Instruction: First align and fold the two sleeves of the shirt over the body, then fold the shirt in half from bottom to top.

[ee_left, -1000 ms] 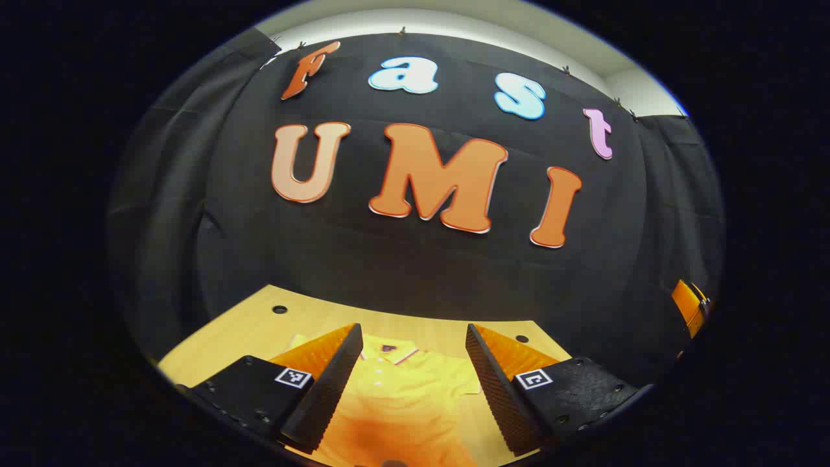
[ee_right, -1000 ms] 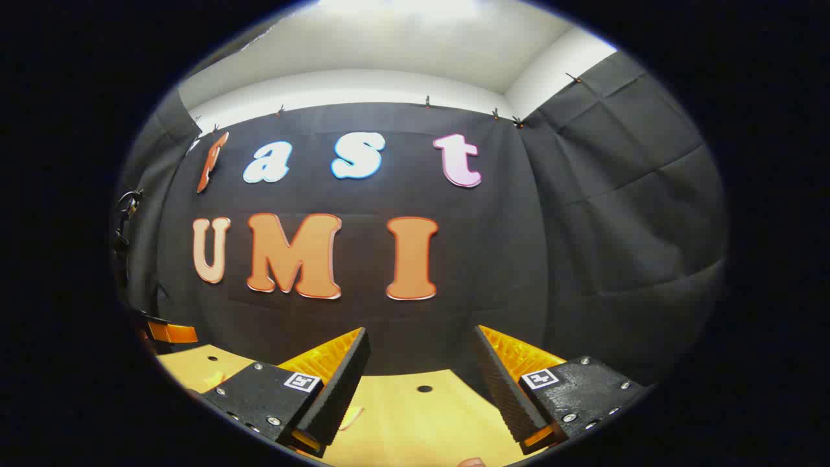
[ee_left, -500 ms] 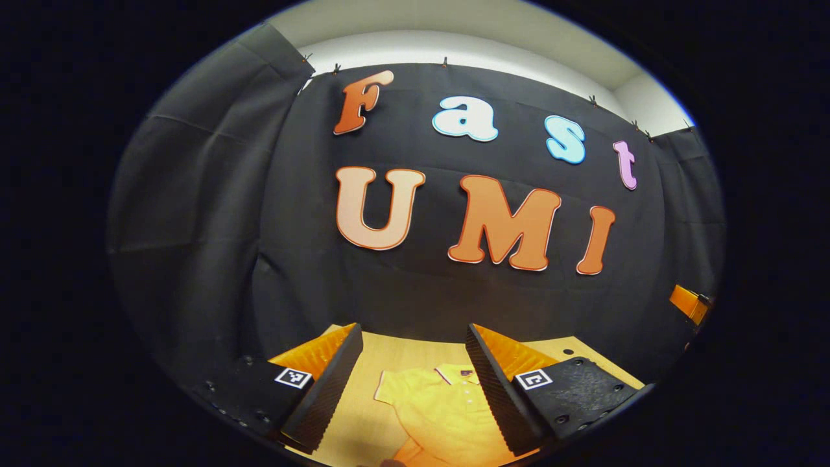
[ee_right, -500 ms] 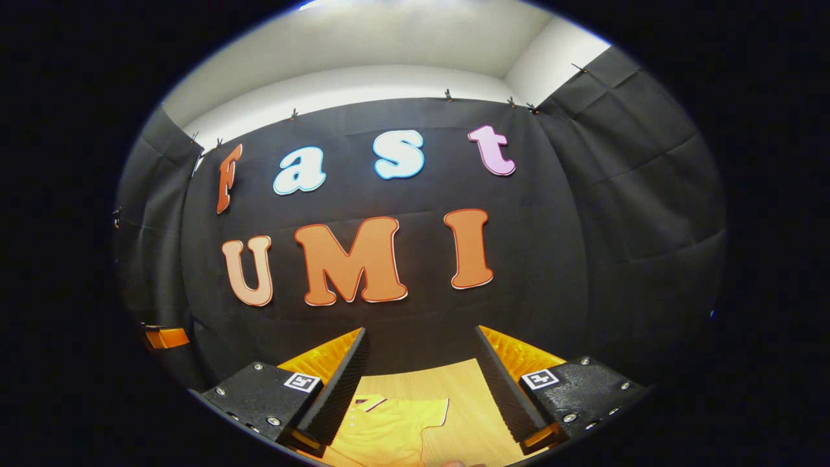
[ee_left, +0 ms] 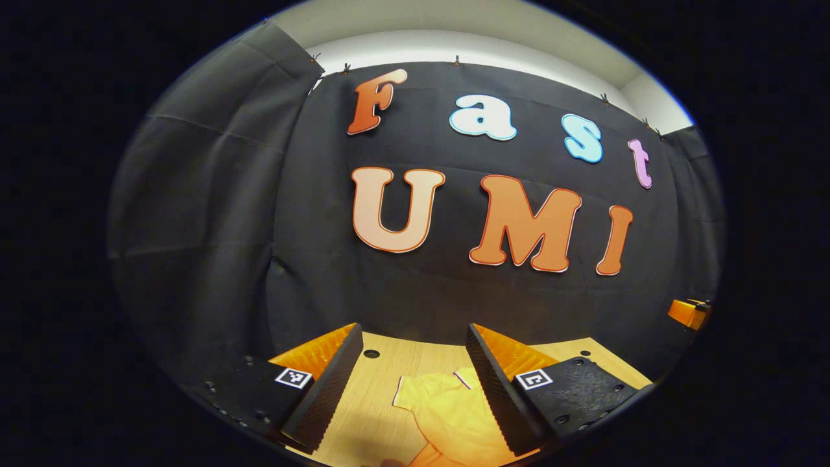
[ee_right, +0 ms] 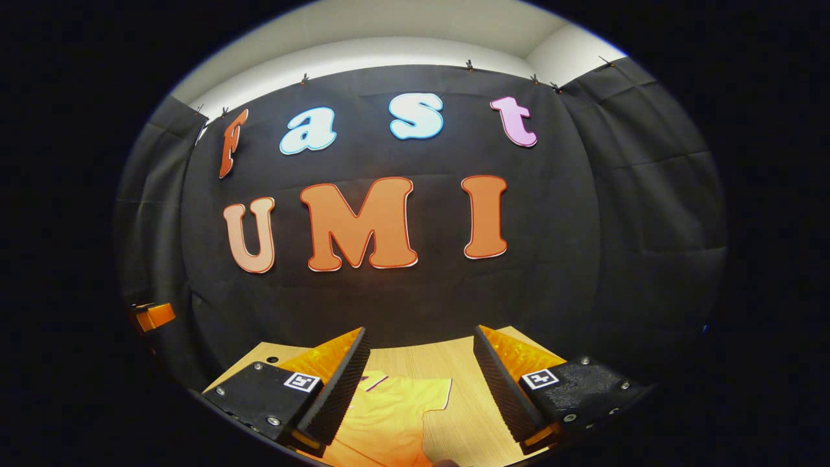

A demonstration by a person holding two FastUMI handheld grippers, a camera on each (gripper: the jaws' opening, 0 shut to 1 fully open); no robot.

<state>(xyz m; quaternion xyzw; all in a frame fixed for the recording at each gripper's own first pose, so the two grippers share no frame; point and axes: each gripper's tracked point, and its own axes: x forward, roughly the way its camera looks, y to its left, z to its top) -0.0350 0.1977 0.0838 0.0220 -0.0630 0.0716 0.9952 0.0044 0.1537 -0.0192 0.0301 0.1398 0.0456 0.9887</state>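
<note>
Shirt (ee_left: pixel 447 415) at bottom centre of frame, on table (ee_left: pixel 389 363): soft, light, prob. slips. Grab sleeve (ee_right: pixel 431 392) hem. Left gripper (ee_left: pixel 412 383) & right gripper (ee_right: pixel 418 386) wide open, empty.

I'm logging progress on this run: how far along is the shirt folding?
Nothing looks folded yet. The yellow shirt lies flat on the wooden table, each sleeve spread out. In hand: nothing; the left tool and right tool hover open above it. Both sleeve folds and the bottom-to-top fold remain.

Yellow shirt (ee_left: pixel 447 412) on wooden table (ee_left: pixel 376 402)
</note>
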